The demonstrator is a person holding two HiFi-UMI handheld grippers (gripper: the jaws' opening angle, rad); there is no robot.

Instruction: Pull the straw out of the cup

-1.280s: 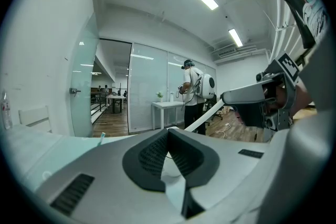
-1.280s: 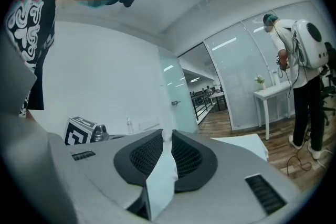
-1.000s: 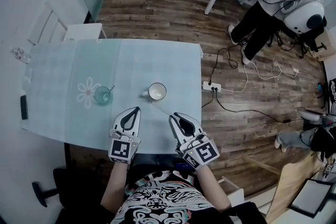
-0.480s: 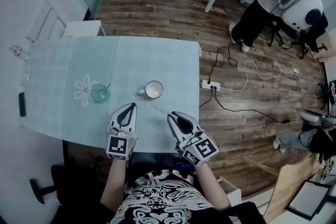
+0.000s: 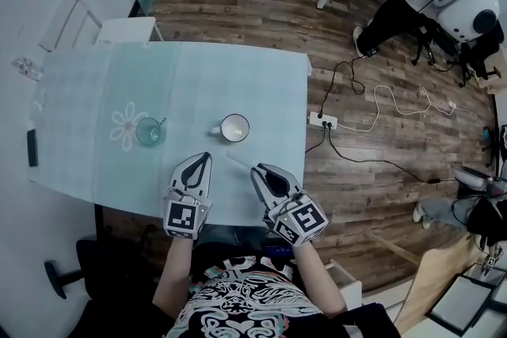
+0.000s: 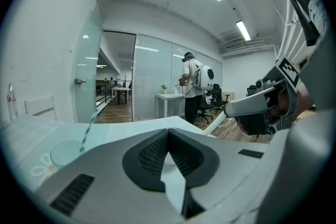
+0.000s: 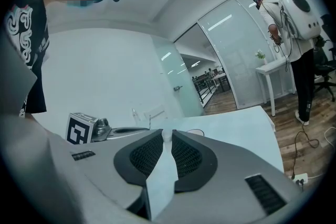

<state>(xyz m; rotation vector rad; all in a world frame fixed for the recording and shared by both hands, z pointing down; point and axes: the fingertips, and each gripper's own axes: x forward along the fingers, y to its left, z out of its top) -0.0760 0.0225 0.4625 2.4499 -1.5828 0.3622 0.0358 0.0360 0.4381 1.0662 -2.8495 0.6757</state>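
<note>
- Glass cup (image 5: 150,131), centre left, holds the straw (image 5: 161,123); approach step.
- Left gripper (image 5: 205,157) and right gripper (image 5: 256,169): jaws together, empty.
- Next move likely: open, reach the straw.

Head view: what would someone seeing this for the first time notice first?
Probably the pale table with just two cups on it: a glass with a straw at the left and a white mug in the middle. Next, the left gripper and right gripper at the near edge, both empty.
</note>
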